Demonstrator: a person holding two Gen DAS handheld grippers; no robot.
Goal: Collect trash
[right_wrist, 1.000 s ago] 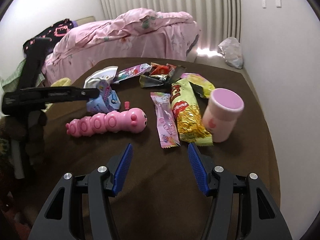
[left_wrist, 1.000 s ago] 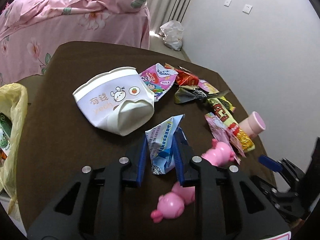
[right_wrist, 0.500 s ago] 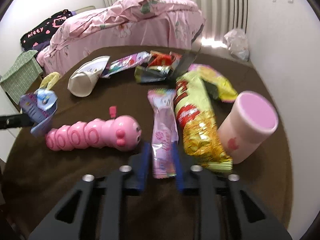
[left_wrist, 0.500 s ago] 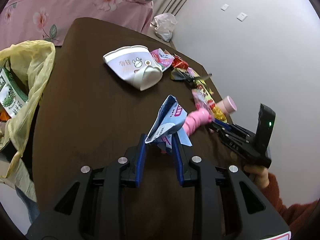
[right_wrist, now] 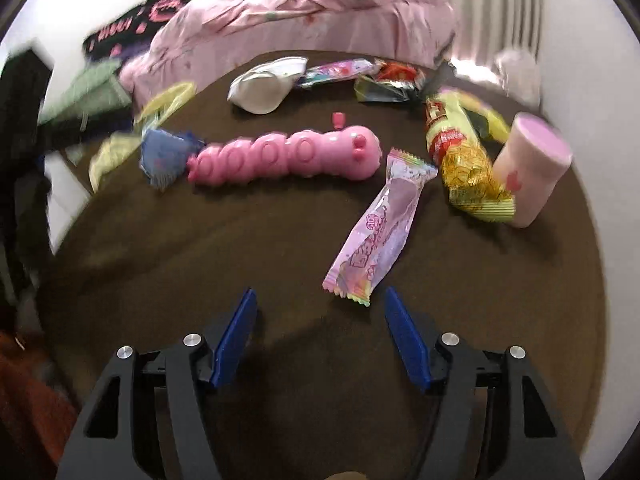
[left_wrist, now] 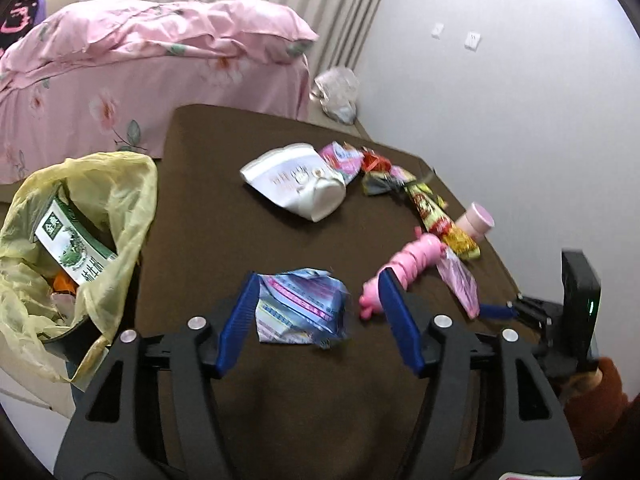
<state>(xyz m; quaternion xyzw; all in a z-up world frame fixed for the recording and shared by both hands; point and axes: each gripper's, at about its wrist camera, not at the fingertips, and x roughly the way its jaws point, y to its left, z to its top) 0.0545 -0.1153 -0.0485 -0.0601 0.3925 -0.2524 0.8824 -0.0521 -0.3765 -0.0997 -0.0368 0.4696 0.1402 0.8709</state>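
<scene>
My left gripper (left_wrist: 318, 300) is open, and a crumpled blue wrapper (left_wrist: 302, 306) sits loose between its jaws, by the brown table's (left_wrist: 224, 240) left edge. A yellow trash bag (left_wrist: 100, 208) with a green carton in it hangs open just left of the table. My right gripper (right_wrist: 318, 320) is open and empty, with a pink wrapper (right_wrist: 380, 228) lying just beyond its right finger. The blue wrapper also shows in the right wrist view (right_wrist: 166, 152), at the tail of the pink caterpillar toy (right_wrist: 288, 152).
A white crushed paper cup (left_wrist: 296, 184), several snack wrappers (left_wrist: 376, 172), a long yellow packet (right_wrist: 464, 160) and a pink cup (right_wrist: 528, 168) lie on the table. A pink bed (left_wrist: 140, 68) stands behind it. A wall is close on the right.
My left gripper has opened and let go of the blue wrapper near the table's left edge. My right gripper closed over the pink wrapper, then opened and drew back, leaving the wrapper turned.
</scene>
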